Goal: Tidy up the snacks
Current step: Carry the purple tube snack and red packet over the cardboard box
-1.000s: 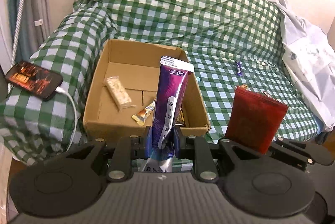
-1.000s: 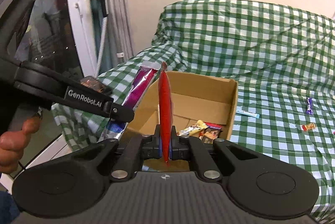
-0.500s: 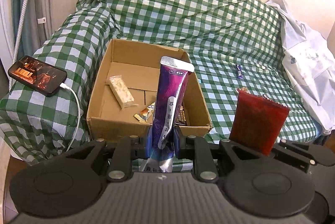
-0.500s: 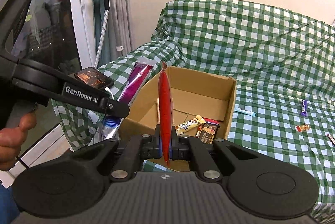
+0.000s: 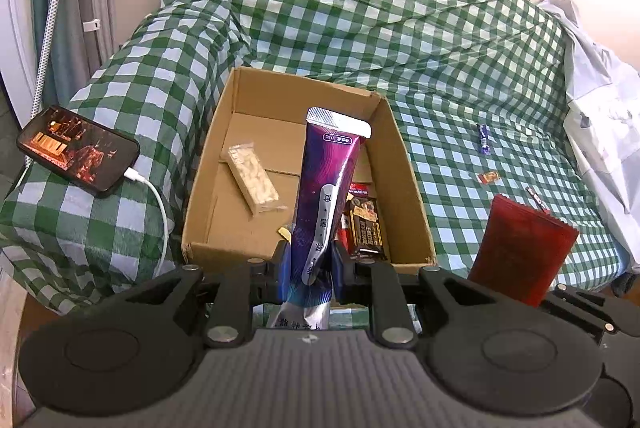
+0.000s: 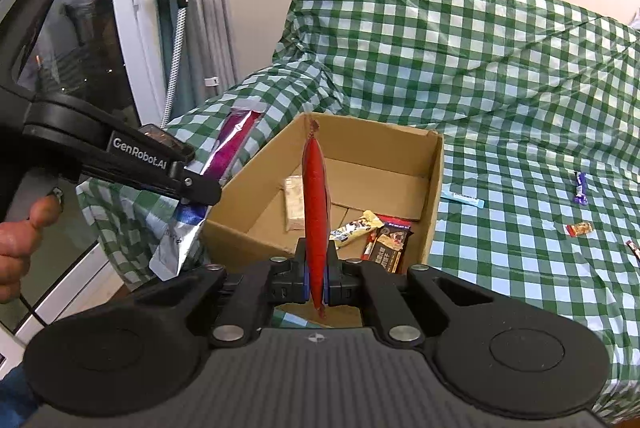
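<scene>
My left gripper (image 5: 308, 270) is shut on a tall purple snack pouch (image 5: 326, 188), held upright just in front of the open cardboard box (image 5: 208, 164). My right gripper (image 6: 316, 278) is shut on a flat red snack packet (image 6: 315, 212), seen edge-on, also before the box (image 6: 434, 188). The same red packet (image 5: 522, 254) shows at the right of the left wrist view. The purple pouch (image 6: 234, 144) and the left gripper's body appear at the left of the right wrist view. Inside the box lie a pale cracker bar (image 5: 252, 178) and several wrapped bars (image 5: 364, 224).
The box sits on a sofa under a green checked cover (image 5: 400, 28). A phone (image 5: 78, 150) on a white cable rests on the sofa arm. Small snacks lie loose on the seat: a purple one (image 6: 581, 188), an orange one (image 6: 579, 229), a blue stick (image 6: 464, 198). A hand (image 6: 20, 244) holds the left gripper.
Both grippers have moved closer to the box with their snacks still gripped. The box and sofa look larger, and more of the box's contents show.
</scene>
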`<state>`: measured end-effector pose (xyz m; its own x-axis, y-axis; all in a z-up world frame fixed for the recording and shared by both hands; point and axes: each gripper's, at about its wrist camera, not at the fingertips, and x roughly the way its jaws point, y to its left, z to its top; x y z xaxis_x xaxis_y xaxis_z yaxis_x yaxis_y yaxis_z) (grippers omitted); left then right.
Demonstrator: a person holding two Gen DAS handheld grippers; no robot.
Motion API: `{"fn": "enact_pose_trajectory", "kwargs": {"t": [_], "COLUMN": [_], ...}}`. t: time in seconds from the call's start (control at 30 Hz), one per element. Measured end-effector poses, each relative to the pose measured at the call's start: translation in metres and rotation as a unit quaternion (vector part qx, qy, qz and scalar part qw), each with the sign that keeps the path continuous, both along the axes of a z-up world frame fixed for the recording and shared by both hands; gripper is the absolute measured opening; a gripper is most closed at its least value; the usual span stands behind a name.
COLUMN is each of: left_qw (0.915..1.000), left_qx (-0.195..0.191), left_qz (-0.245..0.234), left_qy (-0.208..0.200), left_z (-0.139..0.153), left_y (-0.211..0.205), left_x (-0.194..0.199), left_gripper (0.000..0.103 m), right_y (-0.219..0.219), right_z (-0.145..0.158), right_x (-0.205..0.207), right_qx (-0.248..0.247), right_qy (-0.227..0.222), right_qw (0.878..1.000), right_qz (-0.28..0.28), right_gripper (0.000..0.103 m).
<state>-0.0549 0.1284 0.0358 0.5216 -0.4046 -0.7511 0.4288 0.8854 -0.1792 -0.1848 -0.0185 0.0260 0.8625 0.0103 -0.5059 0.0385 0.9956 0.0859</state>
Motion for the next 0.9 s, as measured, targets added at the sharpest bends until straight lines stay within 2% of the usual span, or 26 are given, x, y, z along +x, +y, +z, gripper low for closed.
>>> {"fn": "enact_pose_trajectory", "kwargs": {"t": [0.33,0.9], "left_qw": [1.0,0.9994], "left_qx": [-0.001,0.011], "left_qz": [0.004,0.015], "left_qy": [0.007,0.03], "left_z": [-0.007,-0.036], "left_y": [-0.008,-0.03], "left_x": [0.028,0.089], "left_gripper": [0.023,0.023], "right_y": [0.004,-0.009], "right_z": [-0.002,-0.015], "right_x": [0.028,0.094], "right_qx": [0.004,0.006], "right_qy": [0.008,0.033], "right_qw": [1.0,0.999], "right_qz": [0.006,0.006], "right_gripper": [0.006,0.006]}}
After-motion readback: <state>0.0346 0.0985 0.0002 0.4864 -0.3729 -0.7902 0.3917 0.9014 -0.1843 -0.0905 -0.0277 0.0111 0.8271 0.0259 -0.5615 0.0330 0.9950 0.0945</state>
